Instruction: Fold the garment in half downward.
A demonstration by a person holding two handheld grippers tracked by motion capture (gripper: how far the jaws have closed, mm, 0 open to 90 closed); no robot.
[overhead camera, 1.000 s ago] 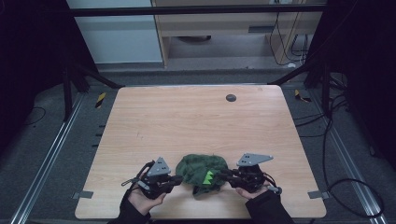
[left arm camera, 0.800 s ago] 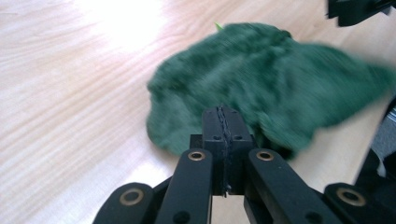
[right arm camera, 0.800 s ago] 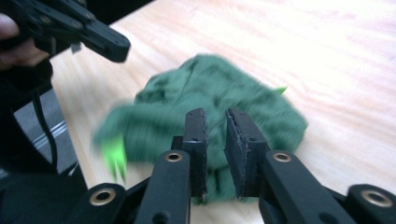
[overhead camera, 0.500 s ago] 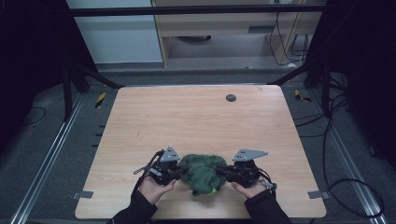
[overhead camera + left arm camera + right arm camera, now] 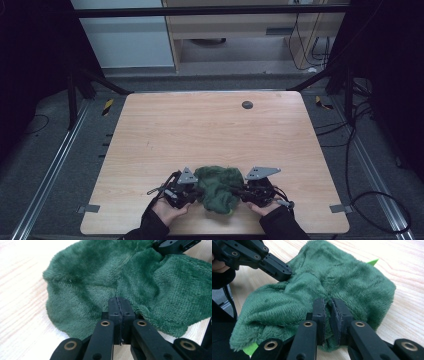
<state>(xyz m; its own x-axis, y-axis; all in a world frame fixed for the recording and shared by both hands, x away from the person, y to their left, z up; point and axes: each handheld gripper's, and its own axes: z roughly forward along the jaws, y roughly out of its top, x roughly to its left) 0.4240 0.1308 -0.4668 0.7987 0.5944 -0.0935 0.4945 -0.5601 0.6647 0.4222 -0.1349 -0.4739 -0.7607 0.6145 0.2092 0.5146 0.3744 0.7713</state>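
One green cloth (image 5: 219,187) lies bunched at the near edge of the table (image 5: 210,130), pinched between two tools: the left hand-held gripper (image 5: 119,307) and the right hand-held gripper (image 5: 328,305) each clamp a fold. Either thin bite may slip if the two pull apart, dropping that side

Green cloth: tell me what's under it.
The cloth lies bunched on the wooden table, pinched by the left gripper and the right gripper. A bright green edge pokes out underneath. Anything else beneath is covered.
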